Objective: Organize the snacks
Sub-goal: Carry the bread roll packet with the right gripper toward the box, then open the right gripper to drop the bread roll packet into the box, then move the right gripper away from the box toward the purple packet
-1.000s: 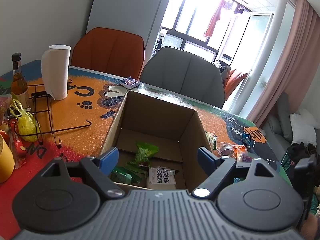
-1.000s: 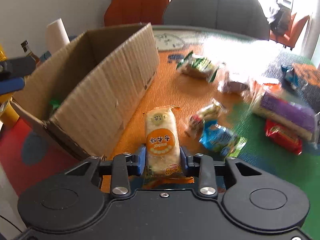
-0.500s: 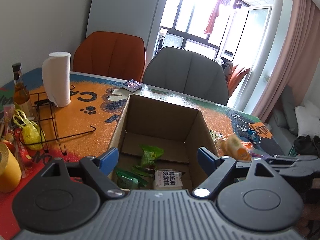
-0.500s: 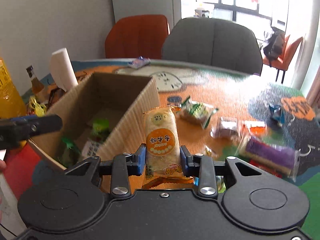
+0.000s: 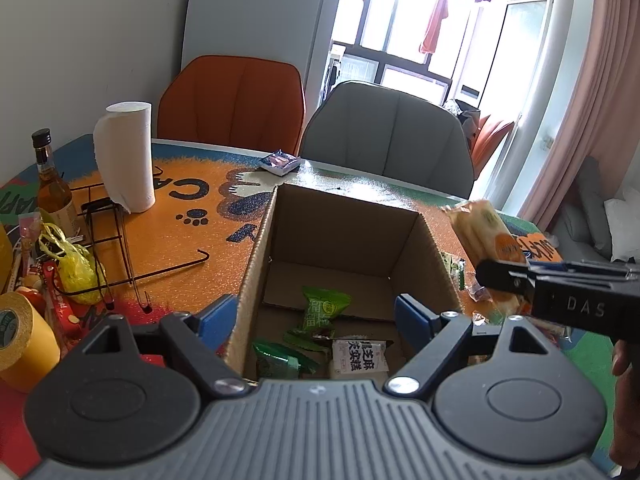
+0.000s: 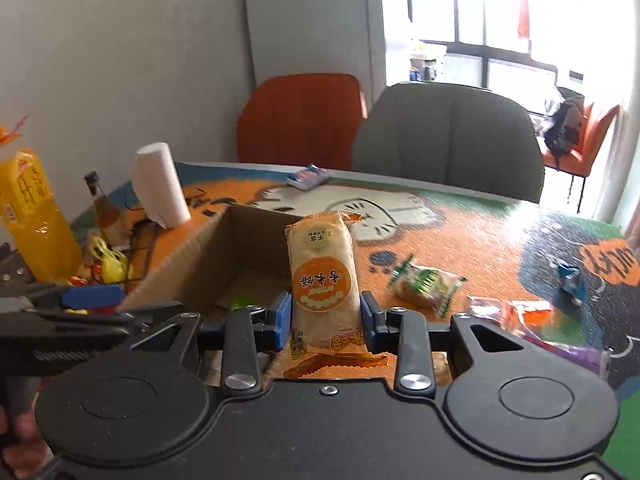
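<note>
An open cardboard box [image 5: 348, 236] stands on the table and holds several snack packets, green ones [image 5: 325, 310] and a white one [image 5: 360, 360]. My left gripper [image 5: 316, 320] is open and empty, its blue fingertips on either side of the box's near end. My right gripper [image 6: 325, 316] is shut on an orange rice cracker packet [image 6: 323, 276] and holds it upright above the box's right wall [image 6: 208, 256]. The packet also shows in the left wrist view [image 5: 486, 236], to the right of the box.
Loose snacks [image 6: 426, 284] lie on the table right of the box. A paper towel roll [image 5: 126, 156], a bottle [image 5: 50, 176], a wire rack [image 5: 120, 248], a yellow bag [image 5: 78, 268] and a tape roll [image 5: 22, 340] stand left. A small packet [image 5: 280, 162] lies near two chairs.
My right gripper has risen and moved left with the cracker packet, from beside the box to above its right wall. My left gripper has lifted slightly and stayed open.
</note>
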`<state>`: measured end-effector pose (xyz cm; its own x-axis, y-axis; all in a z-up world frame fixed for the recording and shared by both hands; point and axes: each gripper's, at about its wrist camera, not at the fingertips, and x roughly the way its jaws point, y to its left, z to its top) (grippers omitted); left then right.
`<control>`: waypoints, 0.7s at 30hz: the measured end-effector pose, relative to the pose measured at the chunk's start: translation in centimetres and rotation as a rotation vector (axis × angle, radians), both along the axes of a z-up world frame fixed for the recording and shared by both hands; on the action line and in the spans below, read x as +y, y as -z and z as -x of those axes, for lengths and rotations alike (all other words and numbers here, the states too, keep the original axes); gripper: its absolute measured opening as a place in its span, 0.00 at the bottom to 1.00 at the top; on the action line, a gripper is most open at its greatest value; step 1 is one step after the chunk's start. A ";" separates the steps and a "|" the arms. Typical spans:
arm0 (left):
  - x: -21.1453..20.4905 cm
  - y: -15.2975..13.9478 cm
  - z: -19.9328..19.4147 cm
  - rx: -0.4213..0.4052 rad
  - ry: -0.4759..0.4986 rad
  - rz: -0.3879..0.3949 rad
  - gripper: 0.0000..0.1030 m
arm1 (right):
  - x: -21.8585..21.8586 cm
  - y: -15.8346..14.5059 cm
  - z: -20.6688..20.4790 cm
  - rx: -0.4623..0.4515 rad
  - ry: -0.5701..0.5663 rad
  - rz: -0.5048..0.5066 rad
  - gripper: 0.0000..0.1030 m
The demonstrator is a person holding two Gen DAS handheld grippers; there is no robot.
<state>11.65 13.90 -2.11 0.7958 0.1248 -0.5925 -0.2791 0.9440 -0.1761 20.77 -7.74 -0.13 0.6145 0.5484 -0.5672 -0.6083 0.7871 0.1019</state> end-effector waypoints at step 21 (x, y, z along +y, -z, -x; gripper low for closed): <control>-1.6 -0.4 -0.5 0.004 0.017 -0.022 0.85 | -2.1 -0.3 0.1 0.023 -0.004 -0.070 0.54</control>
